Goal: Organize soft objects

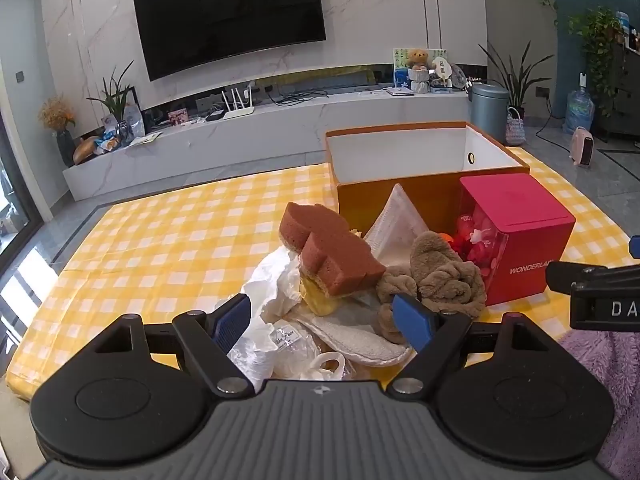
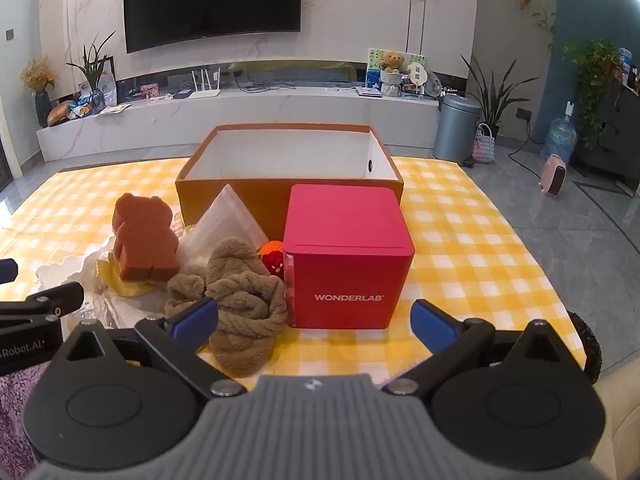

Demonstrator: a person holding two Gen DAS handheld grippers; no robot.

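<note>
- Both of my grippers are hanging over the near edge of the yellow checked tablecloth [image 2: 472,240], fingers spread wide, gripping nothing. Left gripper [image 1: 323,318] sits above the messy end of the pile, right gripper [image 2: 314,322] is lined up on the red WONDERLAB box [image 2: 348,256].
- The soft stuff is all heaped mid-cloth, just in front of the open orange box [image 2: 288,160]: a brown bear-shaped sponge [image 2: 142,236] lying on something yellow, brown fluffy slippers [image 2: 244,296] twisted together, and a white plastic bag [image 1: 272,276] at the left end.
- A white folded pouch [image 2: 226,220] pokes up between the sponge and the orange box, leaning on the box front.
- The red box stands right against the slippers and blocks the straight line to the orange box from my right side.
- Orange box interior looks white, with a small hole in its right wall; I can't see its floor from here.
- Something orange and red [image 2: 272,258] is squeezed between the slippers and the red box, too buried to name.
- In the left wrist view a grey insole-like pad [image 1: 360,338] lies under the pile, half covered.
- Purple fuzzy fabric [image 1: 608,364] is cut off at the frame edge.
- TV [image 2: 212,0] and a long marble console behind.
</note>
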